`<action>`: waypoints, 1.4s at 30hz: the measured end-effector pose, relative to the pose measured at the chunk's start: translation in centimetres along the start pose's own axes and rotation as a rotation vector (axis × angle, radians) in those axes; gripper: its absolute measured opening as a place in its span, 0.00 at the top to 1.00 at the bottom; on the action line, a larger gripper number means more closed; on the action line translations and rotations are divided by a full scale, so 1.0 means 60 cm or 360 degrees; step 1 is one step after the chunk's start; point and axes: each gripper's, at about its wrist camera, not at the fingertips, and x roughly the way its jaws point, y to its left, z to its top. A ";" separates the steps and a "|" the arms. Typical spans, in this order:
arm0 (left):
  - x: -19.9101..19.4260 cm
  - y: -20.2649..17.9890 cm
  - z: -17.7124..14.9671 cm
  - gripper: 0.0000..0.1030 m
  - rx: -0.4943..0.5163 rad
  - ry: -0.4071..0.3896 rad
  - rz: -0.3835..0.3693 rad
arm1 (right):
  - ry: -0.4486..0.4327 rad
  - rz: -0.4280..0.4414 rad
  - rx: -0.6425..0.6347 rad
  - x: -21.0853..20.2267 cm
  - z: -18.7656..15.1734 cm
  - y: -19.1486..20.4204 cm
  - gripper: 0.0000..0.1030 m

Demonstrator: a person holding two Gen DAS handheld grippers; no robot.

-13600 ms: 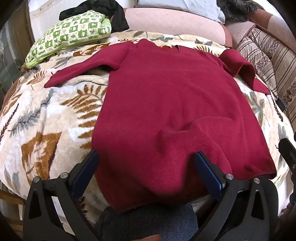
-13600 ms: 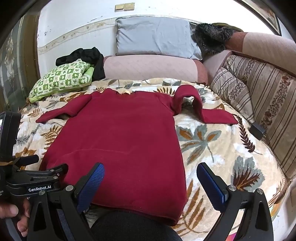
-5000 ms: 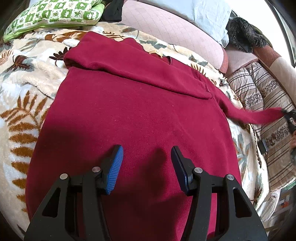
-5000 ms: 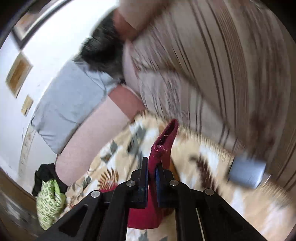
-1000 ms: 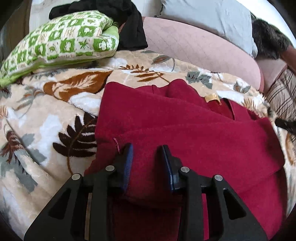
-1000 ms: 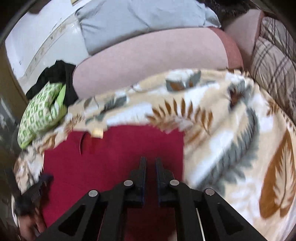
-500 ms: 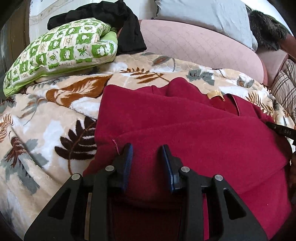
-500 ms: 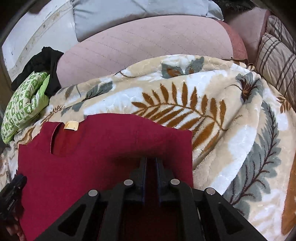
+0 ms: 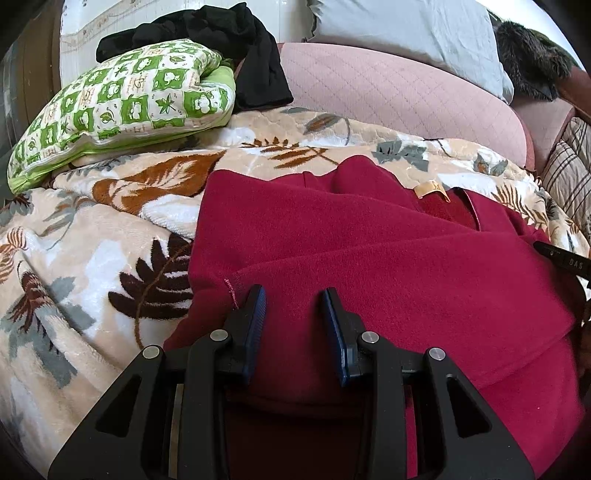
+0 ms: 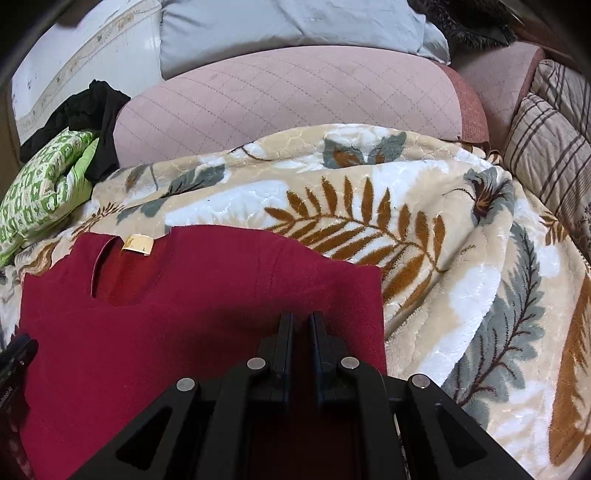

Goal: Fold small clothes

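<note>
A: So, how did the jaws of the left gripper [image 9: 295, 317] stand?

B: Parted a little, their blue pads pressed down on the dark red fleece sweater [image 9: 388, 266] with a fold of cloth bulging between them; I could not tell whether they gripped it.

A: And the right gripper [image 10: 301, 332]?

B: Its jaws were nearly together, with red fleece in the narrow slit, near the sweater's right edge; that one seemed pinched on the cloth.

A: Where did the sweater lie?

B: On the cream plush blanket with brown and grey leaves [image 10: 424, 240], sleeves folded across the chest, the tan neck label [image 10: 138, 244] showing at the collar.

A: Beyond it?

B: A green-and-white checked pillow [image 9: 122, 107] with a black garment [image 9: 229, 40] behind it, a pink quilted bolster [image 10: 288, 96], and a pale grey pillow [image 9: 406, 33] above.
</note>
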 end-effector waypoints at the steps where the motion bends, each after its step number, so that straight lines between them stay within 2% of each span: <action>1: 0.000 0.000 0.000 0.69 0.0001 -0.0002 0.0002 | 0.0015 -0.0001 0.0000 0.000 0.002 0.001 0.92; 7: 0.001 0.000 0.001 0.69 0.0004 -0.0008 0.0008 | 0.0053 0.0025 0.0031 -0.005 0.011 -0.001 0.92; 12: -0.001 0.005 0.009 0.69 -0.0024 0.0023 -0.0028 | 0.0053 0.0160 0.0169 -0.006 0.008 -0.027 0.91; 14: -0.004 0.009 0.006 0.69 -0.0058 0.0017 -0.0059 | 0.0102 0.0116 0.0209 -0.012 0.018 -0.023 0.91; 15: -0.004 0.012 0.007 0.69 -0.0068 0.0013 -0.0071 | 0.0096 0.0004 0.0196 -0.028 0.028 -0.007 0.91; 16: -0.005 0.011 0.006 0.69 -0.0069 0.0012 -0.0070 | 0.0056 -0.0040 0.0125 -0.044 0.035 0.017 0.91; 18: -0.005 0.012 0.006 0.69 -0.0066 0.0011 -0.0067 | -0.0009 0.0082 -0.0053 -0.067 0.044 0.072 0.91; 20: -0.004 0.013 0.005 0.69 -0.0072 0.0012 -0.0073 | 0.0025 0.0204 -0.0197 -0.066 0.041 0.131 0.90; 22: -0.005 0.011 0.003 0.69 -0.0072 0.0004 -0.0073 | 0.0120 0.0165 -0.0267 -0.033 0.028 0.155 0.89; 23: -0.004 0.010 0.003 0.69 -0.0069 0.0003 -0.0070 | 0.0219 0.0111 -0.0282 0.006 0.010 0.156 0.89; 24: -0.004 0.010 0.001 0.69 -0.0070 0.0001 -0.0071 | 0.0125 0.0142 -0.0259 0.004 0.004 0.150 0.89; 28: -0.004 0.010 0.002 0.69 -0.0058 0.0000 -0.0060 | 0.0142 0.0255 -0.0132 0.007 0.010 0.127 0.89; 31: -0.004 0.010 0.001 0.69 -0.0067 0.0004 -0.0070 | 0.0125 0.0240 -0.0111 -0.020 0.015 0.119 0.88; 33: -0.004 0.007 0.002 0.69 -0.0059 0.0004 -0.0062 | 0.0084 0.0166 -0.0162 -0.059 -0.002 0.122 0.88; 35: -0.003 0.010 0.002 0.69 -0.0058 0.0002 -0.0061 | 0.0030 0.0162 -0.0175 -0.096 -0.039 0.116 0.85; 37: -0.002 0.009 0.001 0.69 -0.0058 0.0007 -0.0062 | 0.0126 0.0154 -0.0157 -0.090 -0.074 0.102 0.84; 38: -0.002 0.010 0.003 0.69 -0.0059 0.0013 -0.0063 | 0.0086 0.0195 -0.0137 -0.094 -0.082 0.094 0.84; 40: -0.002 0.009 0.001 0.69 -0.0066 0.0016 -0.0070 | 0.0128 0.0215 -0.0109 -0.089 -0.071 0.089 0.84; 42: 0.000 0.012 0.001 0.69 -0.0078 0.0028 -0.0085 | 0.0129 0.0178 -0.0189 -0.086 -0.071 0.098 0.83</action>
